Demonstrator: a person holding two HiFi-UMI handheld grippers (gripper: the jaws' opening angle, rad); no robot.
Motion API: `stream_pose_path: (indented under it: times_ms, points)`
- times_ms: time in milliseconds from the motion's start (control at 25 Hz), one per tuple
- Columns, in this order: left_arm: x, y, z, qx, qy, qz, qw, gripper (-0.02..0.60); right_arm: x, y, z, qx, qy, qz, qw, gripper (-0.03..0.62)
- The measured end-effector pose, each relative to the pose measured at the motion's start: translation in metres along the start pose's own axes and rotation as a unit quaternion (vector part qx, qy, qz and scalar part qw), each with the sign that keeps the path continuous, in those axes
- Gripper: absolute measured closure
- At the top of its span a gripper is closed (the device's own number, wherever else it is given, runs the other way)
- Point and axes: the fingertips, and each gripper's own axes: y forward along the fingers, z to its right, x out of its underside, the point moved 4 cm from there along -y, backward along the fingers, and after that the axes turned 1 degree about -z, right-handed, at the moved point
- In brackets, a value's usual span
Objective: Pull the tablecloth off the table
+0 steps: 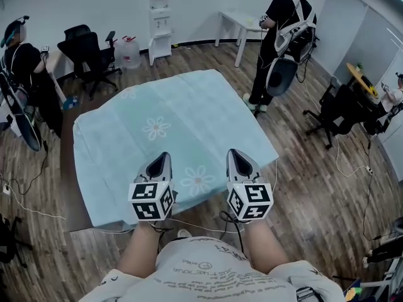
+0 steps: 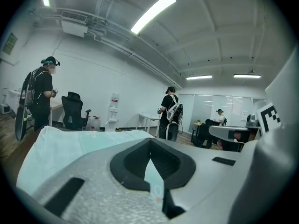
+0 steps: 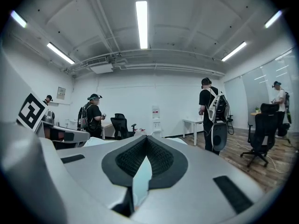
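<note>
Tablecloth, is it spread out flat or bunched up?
Spread out flat. The tablecloth lies smooth in the head view, with its flower prints fully showing and no bunched folds.

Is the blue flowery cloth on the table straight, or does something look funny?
A little. The tablecloth sits crooked: a bare brown strip of the table shows along its left side, while the cloth hangs over the right corner. Nothing looks spilled or torn.

Grey left tongs (image 1: 165, 156) and right tongs (image 1: 233, 152) carry marker cubes (image 1: 152, 200).
</note>
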Motion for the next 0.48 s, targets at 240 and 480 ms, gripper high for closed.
stream_pose_path:
  times_ms: [240,480]
  points:
    - [0.002,0.028,-0.029,-0.023,0.007,-0.022,0.9995,0.569,0.011,0.039,0.008,0.004,0.003,-0.029,1.0,0.58]
    - [0.012,0.044,-0.056,-0.051,0.004,-0.04,0.9979,0.569,0.022,0.067,0.021,0.011,0.011,-0.045,0.999,0.579]
